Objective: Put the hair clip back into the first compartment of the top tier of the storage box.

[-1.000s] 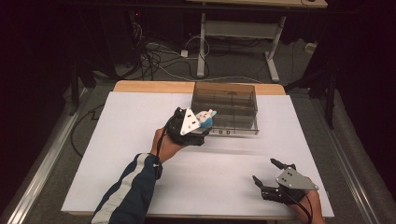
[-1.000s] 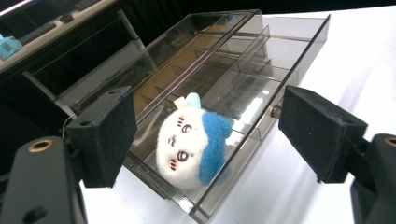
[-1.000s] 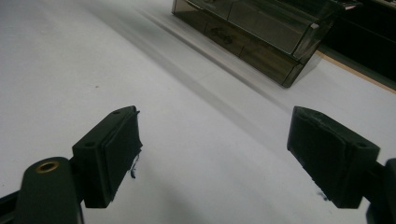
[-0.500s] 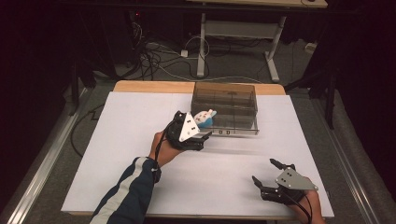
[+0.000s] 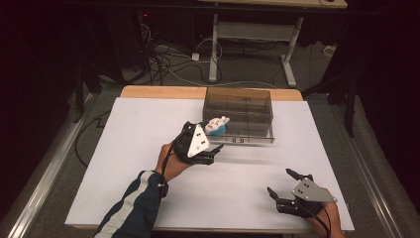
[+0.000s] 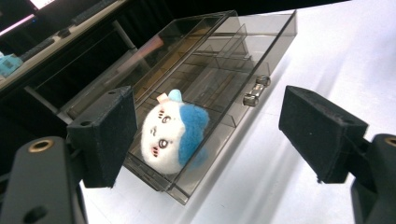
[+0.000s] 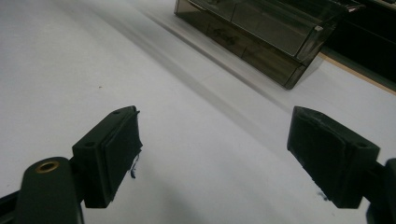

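Left tongs point(image 5: 214, 148) spread wide, hovering just short of a white-and-blue plush toy point(image 6: 173, 130) lying in the pulled-out drawer point(image 6: 212, 140) of a smoky clear organiser box point(image 5: 238, 111). Right tongs point(image 5: 283, 184) spread too, empty, low over the white tabletop point(image 5: 124, 163), well apart from the box.

The room is dark, with light falling mainly on the desk point(image 5: 148, 129), whose white top covers a wooden board showing as a strip along the far edge. Beyond it the grey floor point(image 5: 247, 74) carries a tangle of cables point(image 5: 163, 59). A second table point(image 5: 257, 29) stands farther back on pale metal legs with a crossbar. Metal rails point(image 5: 44, 183) run along both sides of the desk. Black drapes point(image 5: 386, 74) close off the surroundings.
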The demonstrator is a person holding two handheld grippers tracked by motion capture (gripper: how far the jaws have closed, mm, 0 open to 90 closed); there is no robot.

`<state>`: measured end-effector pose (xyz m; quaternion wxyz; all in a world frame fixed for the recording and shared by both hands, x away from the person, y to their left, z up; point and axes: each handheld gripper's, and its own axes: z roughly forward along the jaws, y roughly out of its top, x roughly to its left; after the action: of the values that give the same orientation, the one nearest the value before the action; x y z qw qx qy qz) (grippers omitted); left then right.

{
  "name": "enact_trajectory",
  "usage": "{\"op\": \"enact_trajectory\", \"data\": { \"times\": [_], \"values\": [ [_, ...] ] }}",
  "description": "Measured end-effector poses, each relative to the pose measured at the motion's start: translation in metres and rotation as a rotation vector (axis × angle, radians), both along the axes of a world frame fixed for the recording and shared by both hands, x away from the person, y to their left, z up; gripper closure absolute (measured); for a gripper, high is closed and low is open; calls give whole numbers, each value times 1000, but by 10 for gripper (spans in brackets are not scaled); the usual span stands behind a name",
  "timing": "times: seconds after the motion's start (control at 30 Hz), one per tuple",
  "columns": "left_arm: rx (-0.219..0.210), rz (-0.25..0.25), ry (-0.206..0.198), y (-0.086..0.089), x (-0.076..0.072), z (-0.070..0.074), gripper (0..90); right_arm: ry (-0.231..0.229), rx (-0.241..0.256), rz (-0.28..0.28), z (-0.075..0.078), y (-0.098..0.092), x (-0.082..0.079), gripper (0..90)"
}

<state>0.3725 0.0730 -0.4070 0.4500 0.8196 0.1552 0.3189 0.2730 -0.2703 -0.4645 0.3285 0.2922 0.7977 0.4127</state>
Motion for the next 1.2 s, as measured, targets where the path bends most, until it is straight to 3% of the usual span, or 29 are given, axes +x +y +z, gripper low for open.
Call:
{"op": "enact_trajectory", "data": {
  "times": [0.6,1.2],
  "values": [
    [-4,-24,-27,17,-22,-1,189,2,-7,7,-1,3,-1,176],
    [28,-28,-27,30,-39,-9,188,-14,-24,20,0,6,-4,176]
  ]
}}
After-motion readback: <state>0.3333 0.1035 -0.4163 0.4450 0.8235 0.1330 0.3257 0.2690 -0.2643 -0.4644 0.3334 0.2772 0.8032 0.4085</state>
